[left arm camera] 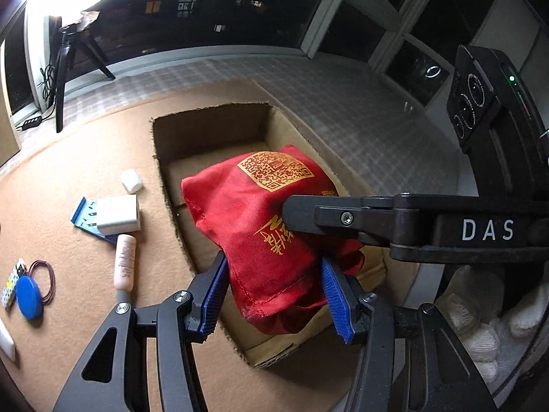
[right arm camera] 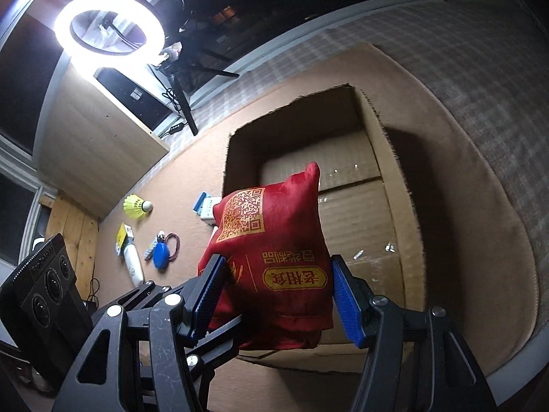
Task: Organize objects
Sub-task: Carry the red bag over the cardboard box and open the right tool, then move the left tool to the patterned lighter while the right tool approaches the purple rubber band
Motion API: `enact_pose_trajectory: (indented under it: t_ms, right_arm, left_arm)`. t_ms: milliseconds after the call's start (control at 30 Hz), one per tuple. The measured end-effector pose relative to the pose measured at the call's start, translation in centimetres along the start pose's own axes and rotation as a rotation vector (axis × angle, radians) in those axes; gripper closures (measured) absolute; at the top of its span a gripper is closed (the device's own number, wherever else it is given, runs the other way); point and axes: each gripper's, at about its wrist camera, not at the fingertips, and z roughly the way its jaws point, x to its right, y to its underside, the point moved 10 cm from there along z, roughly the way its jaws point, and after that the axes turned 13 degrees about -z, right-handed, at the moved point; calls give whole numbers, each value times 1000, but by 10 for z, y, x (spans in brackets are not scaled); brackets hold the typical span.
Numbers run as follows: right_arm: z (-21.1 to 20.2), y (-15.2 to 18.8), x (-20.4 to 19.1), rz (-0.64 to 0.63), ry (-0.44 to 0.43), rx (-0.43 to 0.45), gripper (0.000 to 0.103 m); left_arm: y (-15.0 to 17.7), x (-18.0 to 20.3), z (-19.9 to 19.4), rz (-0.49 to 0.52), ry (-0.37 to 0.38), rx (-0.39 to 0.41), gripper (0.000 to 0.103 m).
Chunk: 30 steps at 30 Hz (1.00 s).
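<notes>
**Red pouch going over the cardboard box, carried by both hands**

Both hand-held grippers are clamping the same red fabric pouch (left arm camera: 254,213). The left hand-held gripper (left arm camera: 274,295) is pressing its blue pads into the pouch's lower end, and the right hand-held gripper (right arm camera: 274,295) is pinching the end with the yellow label, so the pouch is hanging between them, just ahead of each pair of fingers. Beyond and below both grippers the open cardboard box (right arm camera: 394,158) is standing on the tan mat (left arm camera: 68,158), its floor looking bare.

To do this step well, I would judge that the two hands should be keeping their spacing steady, so the soft cloth is neither stretching nor sagging out of a grip. The pouch should be clearing the box's near wall before it is being lowered, and both grips should be letting go together once it is resting on the box floor.

Both grippers are pointing steeply downward and forward, with the right one crossing in from the right side of the left wrist view, a white-gloved hand (left arm camera: 480,329) behind it.

Left of the left gripper, a white charger plug (left arm camera: 118,214), a pink tube (left arm camera: 125,257) and a blue disc (left arm camera: 29,297) are lying on the mat, apparently waiting their turn
</notes>
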Motion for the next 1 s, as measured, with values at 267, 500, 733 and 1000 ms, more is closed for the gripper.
enact_pose_trajectory:
  t_ms: [267, 500, 733, 1000]
  right_arm:
    - [-2, -3, 7, -36, 55, 1, 45]
    - [-7, -7, 8, -40, 85, 19, 42]
    - [-11, -12, -1, -51, 99, 41, 42]
    - [-9, -25, -35, -160, 127, 71, 42]
  left_arm:
    - [2, -7, 8, 8, -28, -11, 45]
    - [2, -13, -1, 15, -19, -11, 41]
    - [-2, -21, -24, 14, -19, 22, 41]
    - [-13, -86, -51, -76, -100, 65, 41]
